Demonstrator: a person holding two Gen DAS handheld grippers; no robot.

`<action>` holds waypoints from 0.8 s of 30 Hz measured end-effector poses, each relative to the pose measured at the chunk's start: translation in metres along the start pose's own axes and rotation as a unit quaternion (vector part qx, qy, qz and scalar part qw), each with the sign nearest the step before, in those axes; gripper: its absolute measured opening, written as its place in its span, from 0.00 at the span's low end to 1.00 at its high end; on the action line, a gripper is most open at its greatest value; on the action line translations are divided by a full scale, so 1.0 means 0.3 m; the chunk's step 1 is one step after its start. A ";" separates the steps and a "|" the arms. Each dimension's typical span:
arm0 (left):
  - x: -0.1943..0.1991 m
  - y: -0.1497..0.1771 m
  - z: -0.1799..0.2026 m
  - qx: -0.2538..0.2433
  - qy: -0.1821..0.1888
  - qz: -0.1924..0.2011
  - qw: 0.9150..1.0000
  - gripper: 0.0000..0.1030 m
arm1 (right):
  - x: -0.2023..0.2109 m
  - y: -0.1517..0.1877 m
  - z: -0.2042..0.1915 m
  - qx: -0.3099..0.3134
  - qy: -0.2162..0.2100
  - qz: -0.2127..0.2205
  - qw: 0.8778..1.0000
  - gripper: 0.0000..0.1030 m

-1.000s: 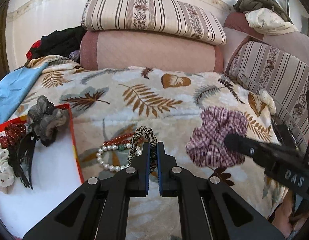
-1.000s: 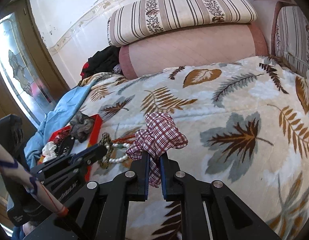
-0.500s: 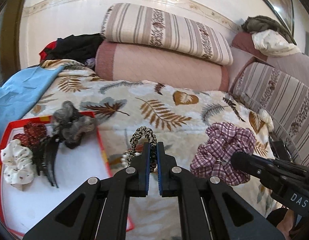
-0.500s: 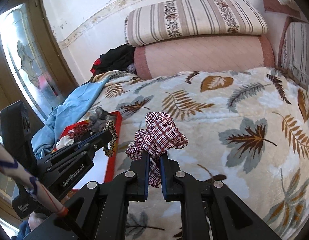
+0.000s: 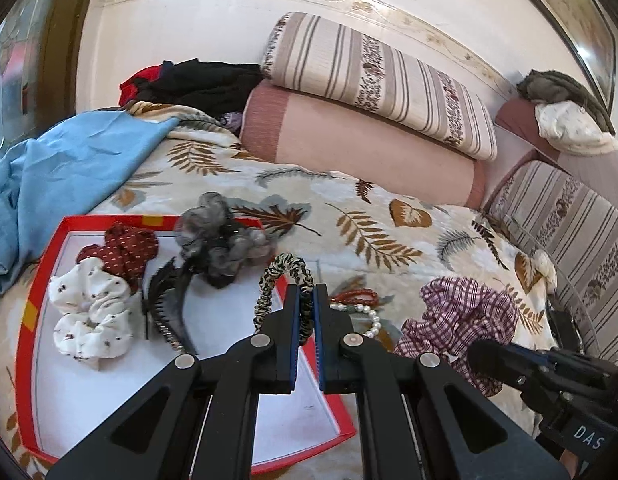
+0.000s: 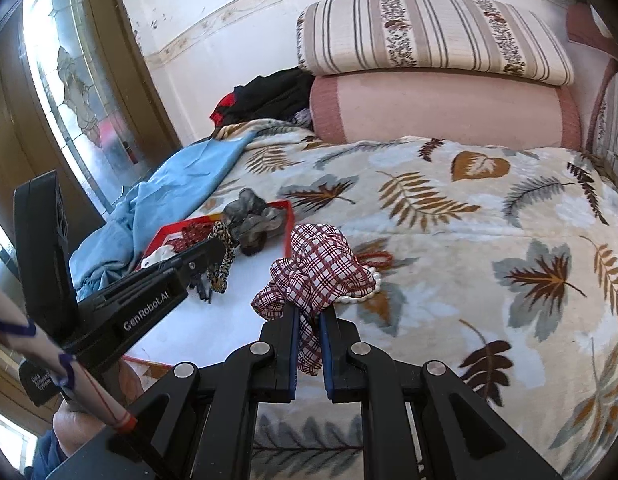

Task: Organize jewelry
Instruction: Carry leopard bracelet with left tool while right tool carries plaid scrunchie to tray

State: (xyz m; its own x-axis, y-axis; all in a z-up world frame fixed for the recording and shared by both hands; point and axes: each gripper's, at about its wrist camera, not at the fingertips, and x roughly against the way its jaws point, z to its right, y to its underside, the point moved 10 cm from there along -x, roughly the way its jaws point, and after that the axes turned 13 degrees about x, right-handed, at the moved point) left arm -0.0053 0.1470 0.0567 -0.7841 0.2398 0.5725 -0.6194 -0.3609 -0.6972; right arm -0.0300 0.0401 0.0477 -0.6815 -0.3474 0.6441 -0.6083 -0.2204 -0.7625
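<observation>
Through the left wrist camera we see our left gripper (image 5: 305,300) clamped on a leopard-print scrunchie (image 5: 283,280), whose loop stands up above the fingertips over the right edge of the red-rimmed box (image 5: 41,280). The box lies on the leaf-patterned bed (image 5: 349,216). Inside it sit a white scrunchie (image 5: 91,316), a dark red scrunchie (image 5: 125,250), a black hair claw (image 5: 165,300) and a grey scrunchie (image 5: 219,240) that leans over the far rim. Just right of the box, on the blanket, lie a pearl bracelet (image 5: 369,318) and a red bead bracelet (image 5: 355,296), partly hidden behind the gripper. Further right, our right gripper (image 5: 479,354) comes in from the edge holding the plaid scrunchie (image 5: 465,320). A blue cloth (image 5: 61,168) is bunched at the left of the bed, and striped and pink cushions (image 5: 373,120) are stacked against the wall.

Through the right wrist camera we see our right gripper (image 6: 307,320) pinched together on a fold of the plaid scrunchie (image 6: 321,270), which puffs out above the fingertips. Behind it, the pearl bracelet (image 6: 367,294) and the red bead bracelet (image 6: 375,256) rest on the blanket. To the left, our left gripper (image 6: 217,250) reaches over the box (image 6: 287,216) with the leopard-print scrunchie (image 6: 225,256) hanging from its tip, above the white floor of the box.
</observation>
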 end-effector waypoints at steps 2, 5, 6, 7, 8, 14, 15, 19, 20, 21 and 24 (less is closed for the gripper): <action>0.020 -0.012 -0.032 0.002 -0.004 0.005 1.000 0.06 | -0.015 0.001 -0.026 0.002 -0.006 -0.005 1.000 0.10; 0.048 -0.034 -0.092 0.015 -0.011 0.013 1.000 0.06 | -0.037 0.007 -0.064 0.005 -0.016 -0.012 1.000 0.10; 0.056 -0.041 -0.114 0.022 -0.013 0.014 1.000 0.06 | -0.044 0.007 -0.080 0.007 -0.019 -0.014 1.000 0.10; 0.065 -0.050 -0.138 0.030 -0.016 0.016 0.999 0.06 | -0.046 0.006 -0.089 0.008 -0.020 -0.015 1.000 0.10; 0.073 -0.059 -0.163 0.038 -0.019 0.019 0.999 0.06 | -0.051 0.003 -0.100 0.011 -0.021 -0.015 1.000 0.10; 0.125 -0.110 -0.309 0.076 -0.042 0.035 0.996 0.06 | -0.026 -0.059 -0.116 0.016 -0.020 0.004 1.000 0.10; 0.134 -0.117 -0.330 0.083 -0.043 0.036 0.995 0.06 | -0.012 -0.077 -0.109 0.014 -0.017 0.012 1.000 0.10; 0.165 -0.137 -0.399 0.097 -0.055 0.041 0.993 0.06 | 0.027 -0.141 -0.083 -0.001 -0.017 0.032 0.999 0.10; 0.172 -0.142 -0.412 0.097 -0.060 0.043 0.993 0.06 | 0.032 -0.152 -0.081 -0.003 -0.018 0.034 0.999 0.10; 0.177 -0.146 -0.422 0.098 -0.062 0.043 0.992 0.06 | 0.035 -0.163 -0.079 -0.007 -0.021 0.037 0.999 0.10; 0.189 -0.151 -0.449 0.104 -0.063 0.041 0.992 0.06 | 0.027 -0.174 -0.095 -0.011 -0.031 0.035 0.999 0.10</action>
State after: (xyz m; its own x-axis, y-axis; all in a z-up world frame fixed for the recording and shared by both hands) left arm -0.0269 0.2984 0.0625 -0.8120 0.0924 0.5762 -0.5224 -0.5552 -0.6472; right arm -0.0154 0.0748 0.0946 -0.6969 -0.4176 0.5830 -0.5686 -0.1735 -0.8041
